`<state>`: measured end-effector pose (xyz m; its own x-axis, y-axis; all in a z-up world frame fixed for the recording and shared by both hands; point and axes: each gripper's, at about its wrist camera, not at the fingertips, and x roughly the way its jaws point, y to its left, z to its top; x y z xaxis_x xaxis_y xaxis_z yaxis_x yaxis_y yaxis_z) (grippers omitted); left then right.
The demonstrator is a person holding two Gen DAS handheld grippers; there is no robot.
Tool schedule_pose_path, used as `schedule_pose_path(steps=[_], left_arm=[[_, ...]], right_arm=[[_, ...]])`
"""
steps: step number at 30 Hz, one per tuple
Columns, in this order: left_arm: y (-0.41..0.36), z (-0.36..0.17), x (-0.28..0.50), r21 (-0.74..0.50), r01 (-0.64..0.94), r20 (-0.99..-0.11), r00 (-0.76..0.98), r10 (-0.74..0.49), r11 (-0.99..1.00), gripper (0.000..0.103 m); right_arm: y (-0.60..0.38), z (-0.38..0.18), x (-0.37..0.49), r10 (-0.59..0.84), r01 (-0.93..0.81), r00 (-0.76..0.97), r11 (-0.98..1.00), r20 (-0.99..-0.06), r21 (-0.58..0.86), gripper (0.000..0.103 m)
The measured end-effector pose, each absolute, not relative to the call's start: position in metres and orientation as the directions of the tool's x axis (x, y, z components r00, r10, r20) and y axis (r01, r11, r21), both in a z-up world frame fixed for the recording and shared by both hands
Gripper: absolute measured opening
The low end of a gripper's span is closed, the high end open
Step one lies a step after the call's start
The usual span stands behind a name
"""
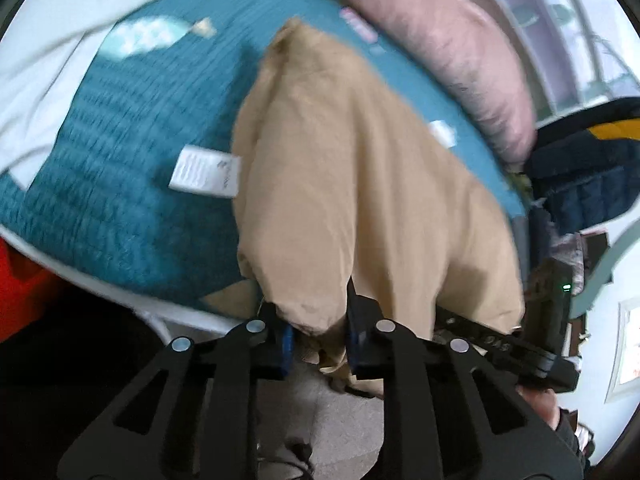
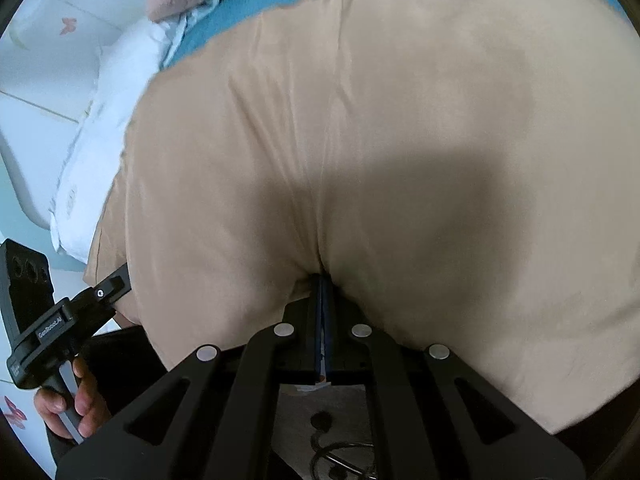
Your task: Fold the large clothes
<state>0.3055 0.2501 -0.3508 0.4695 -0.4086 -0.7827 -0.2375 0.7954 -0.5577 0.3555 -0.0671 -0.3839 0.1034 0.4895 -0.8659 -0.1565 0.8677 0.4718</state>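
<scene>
Cloth (image 1: 352,184), tan, is pinched at its near edge by both: left hand-held gripper (image 1: 318,332) nearly closed on a bunched corner, right hand-held gripper (image 2: 322,320) fully closed on a fold, likely so the edge can be carried over. It drapes across a teal blanket (image 1: 120,208) on a bed, pink pillow (image 1: 440,40) beyond.

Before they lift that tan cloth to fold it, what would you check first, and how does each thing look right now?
1. Right gripper shut on the tan cloth: ok.
2. Left gripper has cloth between its fingers: ok; firm pinch: cannot tell.
3. Cloth hanging smooth between the grippers: not ok, it bunches.
4. White tag on the teal blanket clear of the cloth: not ok, touching its edge.
5. Far end of the cloth free: cannot tell.
</scene>
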Motion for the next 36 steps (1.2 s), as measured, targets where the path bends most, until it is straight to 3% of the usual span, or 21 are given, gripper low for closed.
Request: schedule_pose_path(steps=[2,6,7,12,16,20,25,36], left_arm=[[0.241,-0.337,0.305,-0.582,-0.192,-0.749,0.506,-0.429,0.79,0.017],[0.221,-0.319,0.307,-0.594,-0.137,-0.72,0.531,-0.448,0.792,0.017],[0.218,-0.317,0.308,-0.598,-0.128,-0.715,0.53,-0.455,0.791,0.017],[0.191,-0.298,0.319,-0.588,-0.06,-0.701,0.534,-0.472,0.806,0.016],[0.171,-0.279,0.322,-0.583,0.017,-0.68,0.537,-0.499,0.812,0.016],[0.143,-0.261,0.331,-0.56,0.092,-0.671,0.533,-0.516,0.823,0.016],[0.097,-0.247,0.341,-0.557,0.188,-0.653,0.503,-0.566,0.809,0.016],[-0.022,-0.261,0.375,-0.553,0.337,-0.67,0.364,-0.647,0.762,0.017]], right_arm=[[-0.071,-0.371,0.351,0.474,-0.167,0.142,0.877,-0.869,0.451,0.006],[-0.065,-0.368,0.344,0.455,-0.201,0.165,0.884,-0.875,0.422,0.006],[-0.063,-0.382,0.346,0.439,-0.197,0.128,0.89,-0.889,0.411,0.001],[-0.07,-0.39,0.351,0.519,-0.164,0.118,0.851,-0.846,0.499,0.004],[-0.087,-0.366,0.345,0.526,-0.17,0.233,0.85,-0.818,0.498,0.006],[-0.114,-0.338,0.338,0.431,-0.154,0.4,0.902,-0.809,0.404,0.006],[-0.119,-0.32,0.329,0.525,-0.225,0.45,0.849,-0.722,0.477,0.006],[-0.199,-0.315,0.324,0.491,-0.091,0.528,0.844,-0.693,0.529,0.006]])
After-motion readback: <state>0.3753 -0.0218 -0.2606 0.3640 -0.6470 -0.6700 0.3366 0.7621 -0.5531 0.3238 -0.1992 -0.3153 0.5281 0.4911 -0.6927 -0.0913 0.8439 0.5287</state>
